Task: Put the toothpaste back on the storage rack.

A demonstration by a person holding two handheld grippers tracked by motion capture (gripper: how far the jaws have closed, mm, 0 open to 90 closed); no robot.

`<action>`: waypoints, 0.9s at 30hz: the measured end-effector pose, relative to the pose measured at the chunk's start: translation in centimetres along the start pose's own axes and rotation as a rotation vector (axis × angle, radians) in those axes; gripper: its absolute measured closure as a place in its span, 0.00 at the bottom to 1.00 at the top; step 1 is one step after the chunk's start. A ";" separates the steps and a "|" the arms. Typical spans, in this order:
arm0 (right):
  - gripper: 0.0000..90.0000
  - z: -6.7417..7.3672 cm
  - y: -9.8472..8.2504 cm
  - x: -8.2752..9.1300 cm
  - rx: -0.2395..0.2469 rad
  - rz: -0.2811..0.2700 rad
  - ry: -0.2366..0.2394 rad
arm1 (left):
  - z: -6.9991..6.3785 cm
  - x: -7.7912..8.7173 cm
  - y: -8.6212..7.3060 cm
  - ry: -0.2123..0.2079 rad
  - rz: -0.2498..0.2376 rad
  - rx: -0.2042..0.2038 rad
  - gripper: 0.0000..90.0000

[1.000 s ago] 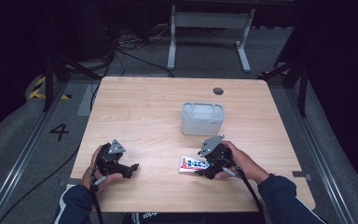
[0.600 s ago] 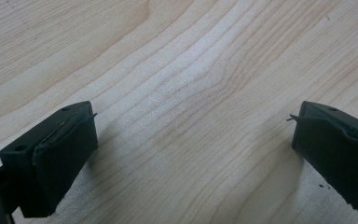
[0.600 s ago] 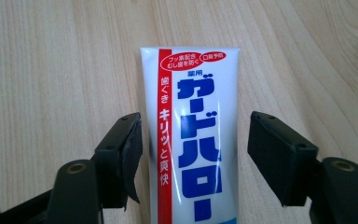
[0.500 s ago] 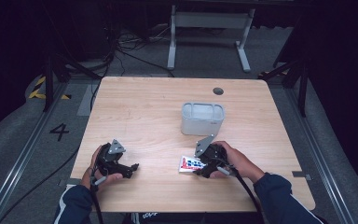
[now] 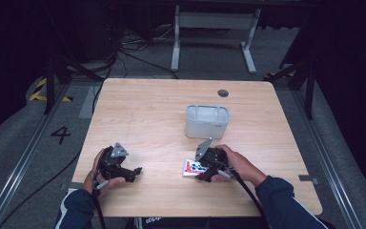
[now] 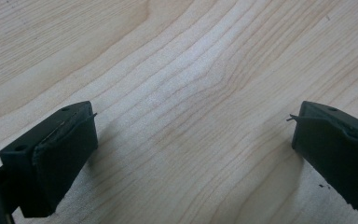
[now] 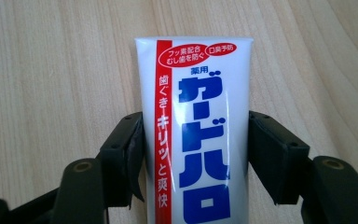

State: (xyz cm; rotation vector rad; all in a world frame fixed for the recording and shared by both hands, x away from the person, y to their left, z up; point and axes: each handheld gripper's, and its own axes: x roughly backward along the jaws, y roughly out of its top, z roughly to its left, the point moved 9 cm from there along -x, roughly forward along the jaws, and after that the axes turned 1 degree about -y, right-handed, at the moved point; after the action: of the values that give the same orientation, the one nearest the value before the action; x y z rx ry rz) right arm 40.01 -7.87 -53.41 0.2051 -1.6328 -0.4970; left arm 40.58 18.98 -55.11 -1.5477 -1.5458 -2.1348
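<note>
A white toothpaste tube (image 5: 189, 168) with red and blue Japanese print lies flat on the wooden table (image 5: 147, 109), near its front edge. In the right gripper view the tube (image 7: 198, 84) runs up between the jaws. My right gripper (image 7: 196, 154) has just been closing, and both pads now touch the tube's sides. Seen from above, the right gripper (image 5: 198, 168) points left over the tube. My left gripper (image 5: 136, 171) rests at the front left. Its jaws stand wide open over bare wood, as the left gripper (image 6: 193, 149) view shows.
A grey rectangular container (image 5: 208, 121) stands just behind the right hand. A dark round grommet (image 5: 223, 92) sits near the table's far edge. Floor rails, cables and a metal stand surround the table.
The right gripper has edged left over the tube, and the hand has settled lower around it. The left gripper and the tube have not moved.
</note>
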 end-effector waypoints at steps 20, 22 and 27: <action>0.50 0.1 0.0 0.1 -0.009 0.030 0.030 | 0.0 0.0 0.0 0.002 0.000 -0.002 0.01; 0.51 0.1 0.0 0.1 -0.009 0.030 0.029 | 0.0 0.0 0.0 0.000 0.000 -0.001 0.01; 0.54 0.2 0.0 0.2 0.007 0.036 0.011 | 0.0 0.0 0.0 0.000 0.000 0.000 0.01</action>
State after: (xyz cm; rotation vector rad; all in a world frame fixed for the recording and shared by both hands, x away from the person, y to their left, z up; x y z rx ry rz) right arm 39.83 -7.91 -53.19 0.1835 -1.6247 -0.4617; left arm 40.58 18.98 -55.11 -1.5474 -1.5455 -2.1353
